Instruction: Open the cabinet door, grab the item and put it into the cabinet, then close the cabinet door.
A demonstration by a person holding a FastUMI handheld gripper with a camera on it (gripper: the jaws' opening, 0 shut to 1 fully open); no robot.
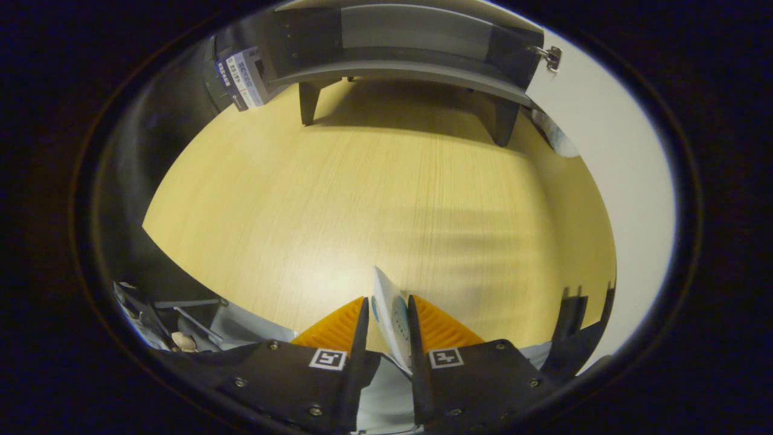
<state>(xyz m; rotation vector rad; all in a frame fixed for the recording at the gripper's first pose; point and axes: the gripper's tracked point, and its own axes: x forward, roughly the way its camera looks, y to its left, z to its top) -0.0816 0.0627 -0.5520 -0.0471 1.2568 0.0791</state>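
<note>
Gripper pointed forward and tilted downward, fingers nearly closed, narrow gap between them, both pressing on a thin flat item

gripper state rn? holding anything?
Gripper: shut on a thin white packet, pinched between both fingers above the wooden tabletop; cabinet with its door open lies beyond.

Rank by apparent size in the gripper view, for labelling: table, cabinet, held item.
1. table
2. cabinet
3. item, pinched between the gripper fingers; nearness inflates it.
</note>
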